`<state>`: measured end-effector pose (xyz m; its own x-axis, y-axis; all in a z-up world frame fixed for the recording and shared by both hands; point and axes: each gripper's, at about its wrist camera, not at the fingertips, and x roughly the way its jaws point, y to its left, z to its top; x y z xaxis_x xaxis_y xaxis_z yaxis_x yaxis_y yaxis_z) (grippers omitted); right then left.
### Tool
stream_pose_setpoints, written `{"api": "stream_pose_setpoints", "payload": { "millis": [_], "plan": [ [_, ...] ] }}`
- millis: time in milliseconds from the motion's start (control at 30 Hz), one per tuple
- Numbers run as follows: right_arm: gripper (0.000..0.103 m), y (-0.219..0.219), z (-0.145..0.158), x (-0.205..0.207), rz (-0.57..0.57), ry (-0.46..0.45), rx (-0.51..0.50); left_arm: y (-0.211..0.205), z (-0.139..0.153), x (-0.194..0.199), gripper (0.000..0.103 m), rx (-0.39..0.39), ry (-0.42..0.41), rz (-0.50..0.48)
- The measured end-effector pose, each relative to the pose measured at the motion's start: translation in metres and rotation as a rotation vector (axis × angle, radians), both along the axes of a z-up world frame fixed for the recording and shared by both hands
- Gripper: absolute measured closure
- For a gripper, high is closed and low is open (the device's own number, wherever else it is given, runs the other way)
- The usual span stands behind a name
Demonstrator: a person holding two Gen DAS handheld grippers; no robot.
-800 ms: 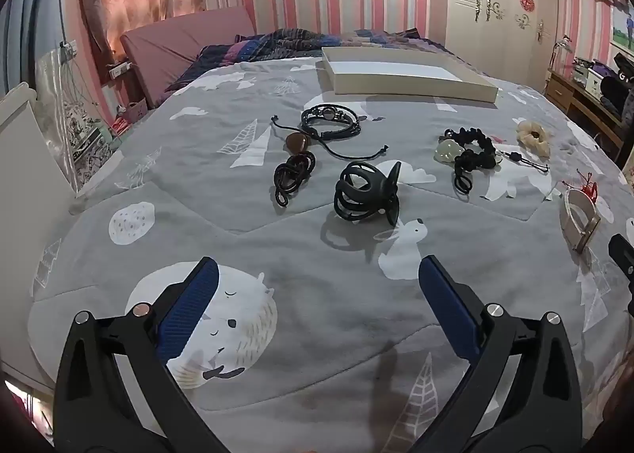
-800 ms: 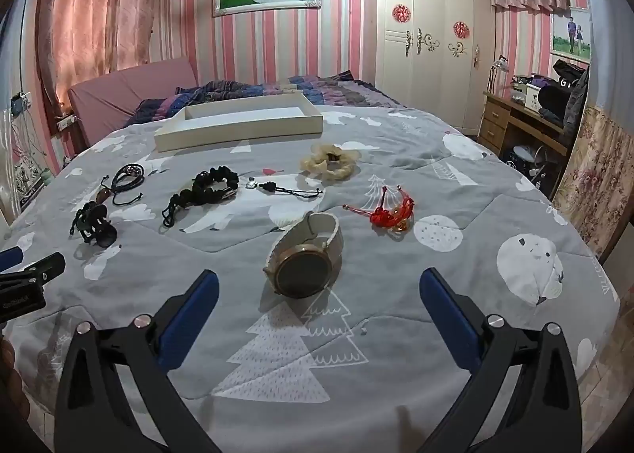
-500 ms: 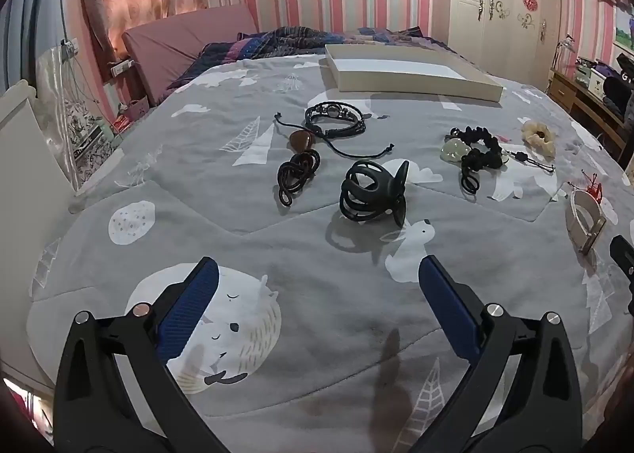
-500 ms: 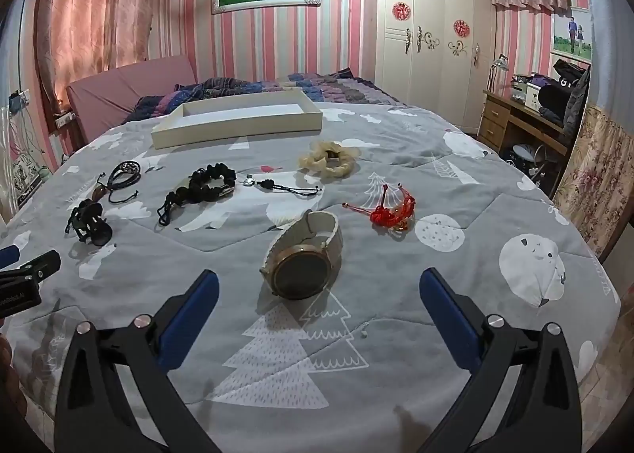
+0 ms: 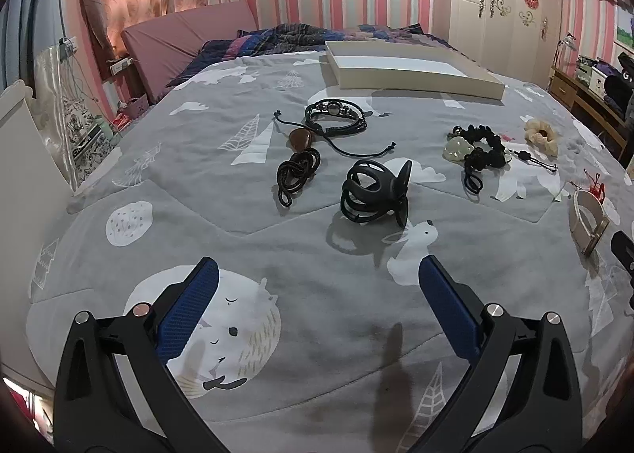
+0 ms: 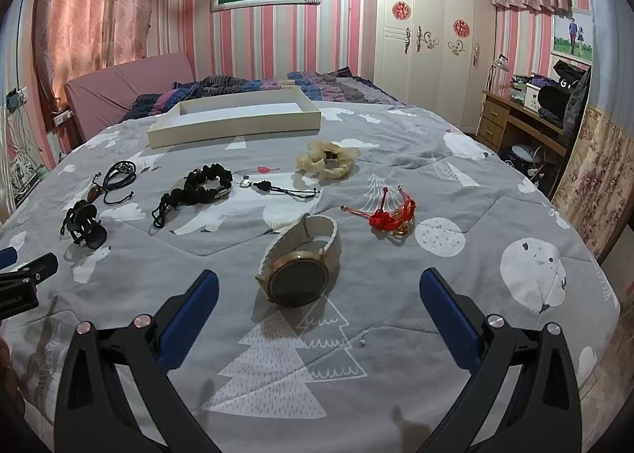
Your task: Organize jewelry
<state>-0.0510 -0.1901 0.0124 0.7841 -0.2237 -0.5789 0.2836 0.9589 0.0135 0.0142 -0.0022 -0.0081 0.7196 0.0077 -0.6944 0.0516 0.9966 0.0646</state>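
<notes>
Jewelry lies spread on a grey bedspread. My left gripper (image 5: 317,275) is open and empty, just short of a black claw hair clip (image 5: 374,195). Beyond it lie a black cord with a brown pendant (image 5: 299,164), a black leather bracelet (image 5: 335,116) and a black bead bracelet (image 5: 481,154). My right gripper (image 6: 317,286) is open and empty, just short of a gold watch with a cream band (image 6: 303,261). A red knotted bracelet (image 6: 390,215), a cream scrunchie (image 6: 327,162) and the bead bracelet (image 6: 202,185) lie farther off. A shallow white tray (image 6: 233,128) sits at the back.
The bed's right edge drops off toward a floral panel (image 6: 594,191) and a wooden desk (image 6: 515,124). A pink headboard cushion (image 5: 190,41) and dark quilt (image 5: 317,37) lie behind the tray (image 5: 412,73). The left gripper's tip (image 6: 23,275) shows at the right view's left edge.
Both grippers have edged slightly forward toward the items; the hair clip and the watch sit a little nearer in view. Jaws stay open. Nothing on the bed moved.
</notes>
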Motion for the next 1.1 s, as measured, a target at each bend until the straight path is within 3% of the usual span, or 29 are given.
{"api": "stream_pose_setpoints", "payload": {
  "millis": [1100],
  "plan": [
    [0.002, -0.0083, -0.0021, 0.0008, -0.015, 0.011, 0.026, -0.0031, -0.003, 0.0027, 0.003, -0.005, 0.019, -0.018]
  ]
}}
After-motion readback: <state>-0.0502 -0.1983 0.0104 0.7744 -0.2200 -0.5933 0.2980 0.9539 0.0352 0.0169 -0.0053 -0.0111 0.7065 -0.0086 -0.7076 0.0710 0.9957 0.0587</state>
